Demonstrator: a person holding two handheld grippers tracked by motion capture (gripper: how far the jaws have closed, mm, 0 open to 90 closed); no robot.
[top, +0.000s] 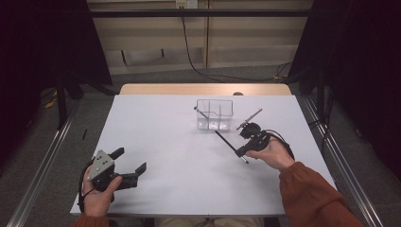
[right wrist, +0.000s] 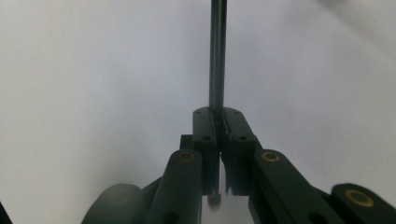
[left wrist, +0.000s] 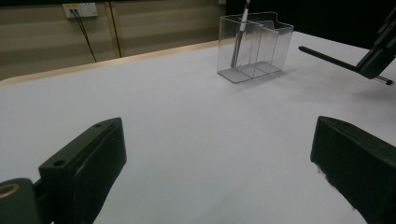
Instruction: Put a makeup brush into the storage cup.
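Here right gripper (right wrist: 218, 140) fingers clamp black pen (right wrist: 217, 56).

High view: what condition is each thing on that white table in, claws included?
Left claw: open, holding nothing, low over the table's near left.
Right claw: shut on the dark pen.
Dark pen: clamped between the jaws, sticking out toward the clear box.
Clear box: upright, divided into compartments.
Silver pen: standing tilted inside the clear box.
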